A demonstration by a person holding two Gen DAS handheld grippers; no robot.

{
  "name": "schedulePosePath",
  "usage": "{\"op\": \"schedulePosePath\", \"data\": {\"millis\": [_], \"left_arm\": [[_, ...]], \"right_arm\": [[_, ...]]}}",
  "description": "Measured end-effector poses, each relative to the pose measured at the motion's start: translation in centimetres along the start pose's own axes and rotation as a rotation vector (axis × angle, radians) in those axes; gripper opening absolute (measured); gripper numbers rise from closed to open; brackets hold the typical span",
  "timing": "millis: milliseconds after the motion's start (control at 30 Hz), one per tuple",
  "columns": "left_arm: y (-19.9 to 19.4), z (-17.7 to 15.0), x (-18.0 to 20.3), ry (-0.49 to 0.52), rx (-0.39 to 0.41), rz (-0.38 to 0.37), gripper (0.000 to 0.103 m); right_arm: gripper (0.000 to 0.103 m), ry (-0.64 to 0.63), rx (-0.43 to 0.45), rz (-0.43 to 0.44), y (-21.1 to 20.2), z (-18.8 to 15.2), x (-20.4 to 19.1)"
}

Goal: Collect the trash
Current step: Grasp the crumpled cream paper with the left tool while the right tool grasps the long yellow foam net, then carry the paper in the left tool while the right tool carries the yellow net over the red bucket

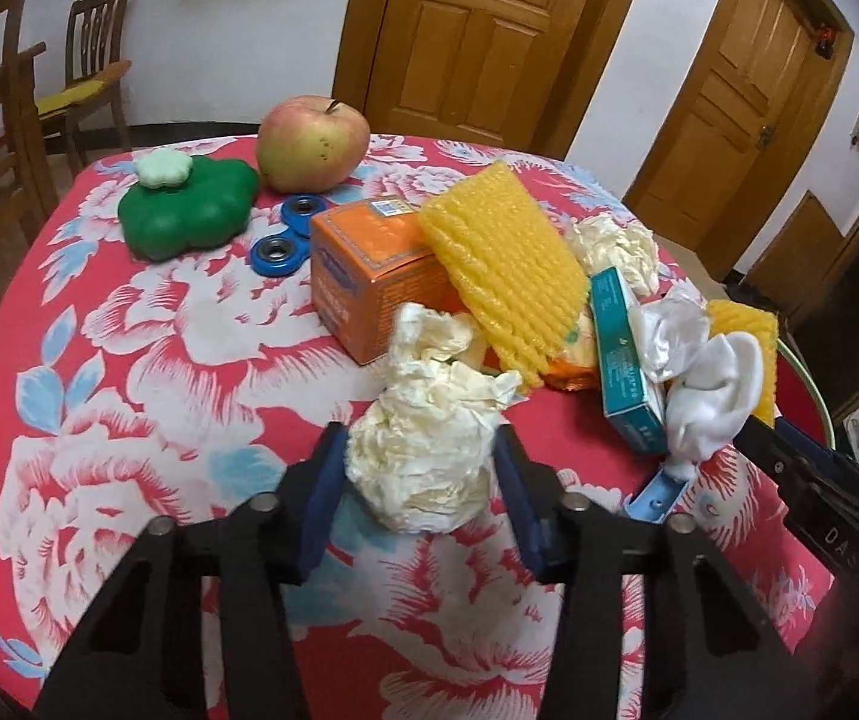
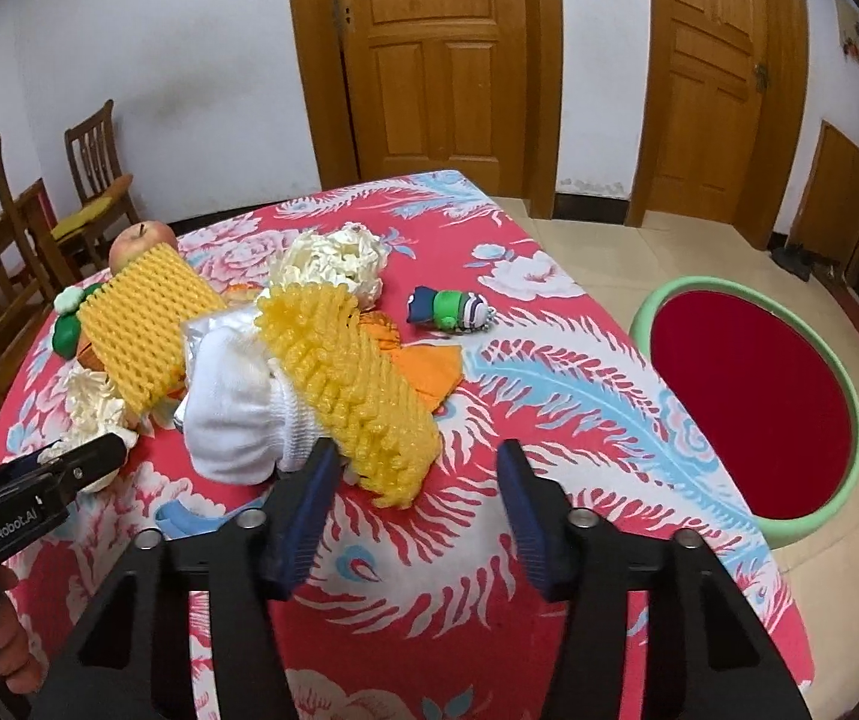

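Note:
A crumpled cream tissue ball (image 1: 423,468) lies on the red floral tablecloth (image 1: 147,324). My left gripper (image 1: 420,474) is shut on it, with both blue pads against its sides. In the right wrist view a yellow foam fruit net (image 2: 351,384) lies over a white sock (image 2: 231,414). The net's near end sits between the fingers of my right gripper (image 2: 417,480). The left finger touches net and sock, while the right finger stands apart from them, so the gripper is open. A second foam net (image 1: 501,264) leans on an orange box (image 1: 363,276).
An apple (image 1: 309,144), a green flower-shaped toy (image 1: 189,210) and a blue fidget spinner (image 1: 291,234) sit at the back. A teal box (image 1: 621,348), more tissue (image 2: 333,264) and a small toy (image 2: 450,309) lie nearby. A green-rimmed red basin (image 2: 711,287) stands on the floor at right.

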State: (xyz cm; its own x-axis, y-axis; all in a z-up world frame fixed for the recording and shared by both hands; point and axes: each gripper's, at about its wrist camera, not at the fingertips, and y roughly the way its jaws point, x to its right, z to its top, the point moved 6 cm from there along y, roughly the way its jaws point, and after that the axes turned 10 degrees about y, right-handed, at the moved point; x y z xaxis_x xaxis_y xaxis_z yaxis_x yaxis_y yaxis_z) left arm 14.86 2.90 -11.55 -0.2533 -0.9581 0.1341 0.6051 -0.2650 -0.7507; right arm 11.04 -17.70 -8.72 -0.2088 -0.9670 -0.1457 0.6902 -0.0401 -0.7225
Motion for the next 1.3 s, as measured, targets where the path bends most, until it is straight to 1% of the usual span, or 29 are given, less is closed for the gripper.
{"op": "schedulePosePath", "data": {"millis": [100,167,200,267,300,333,533,667,833,1067,1300], "left_arm": [[0.0,0.0,0.1,-0.007,0.008,-0.007,0.037],[-0.1,0.0,0.0,-0.007,0.016,-0.007,0.034],[-0.3,0.0,0.0,-0.009,0.020,-0.007,0.032],[-0.8,0.1,0.2,-0.008,0.032,-0.006,0.031],[-1.2,0.0,0.3,-0.009,0.038,-0.003,0.031],[-1.6,0.0,0.3,-0.010,0.043,-0.001,0.031],[-3.7,0.3,0.9,-0.025,0.076,0.002,0.030],[-5.6,0.6,1.8,-0.024,0.109,0.003,0.030],[-7.6,1.3,3.5,-0.009,0.140,0.004,0.030],[-8.9,2.6,7.5,0.048,0.168,-0.038,0.030],[-8.1,4.1,11.7,0.106,0.164,-0.090,0.030]], "right_arm": [[0.047,-0.017,0.012,-0.006,-0.1,0.3,0.2],[0.038,-0.022,0.004,0.004,0.0,0.5,0.3],[0.028,-0.021,-0.001,0.009,0.1,0.5,0.4],[0.022,-0.014,-0.014,0.029,0.3,0.5,0.5],[0.016,-0.012,-0.016,0.036,0.4,0.5,0.5],[0.013,-0.009,-0.018,0.045,0.3,0.5,0.6],[0.011,-0.010,0.007,0.095,-1.1,0.4,0.8],[0.011,0.023,0.014,0.134,-2.4,0.5,1.5],[0.011,0.042,0.046,0.159,-4.3,1.0,2.4],[0.011,0.091,0.108,0.173,-6.9,2.2,5.0],[0.011,0.154,0.147,0.154,-8.4,2.9,8.6]]}}
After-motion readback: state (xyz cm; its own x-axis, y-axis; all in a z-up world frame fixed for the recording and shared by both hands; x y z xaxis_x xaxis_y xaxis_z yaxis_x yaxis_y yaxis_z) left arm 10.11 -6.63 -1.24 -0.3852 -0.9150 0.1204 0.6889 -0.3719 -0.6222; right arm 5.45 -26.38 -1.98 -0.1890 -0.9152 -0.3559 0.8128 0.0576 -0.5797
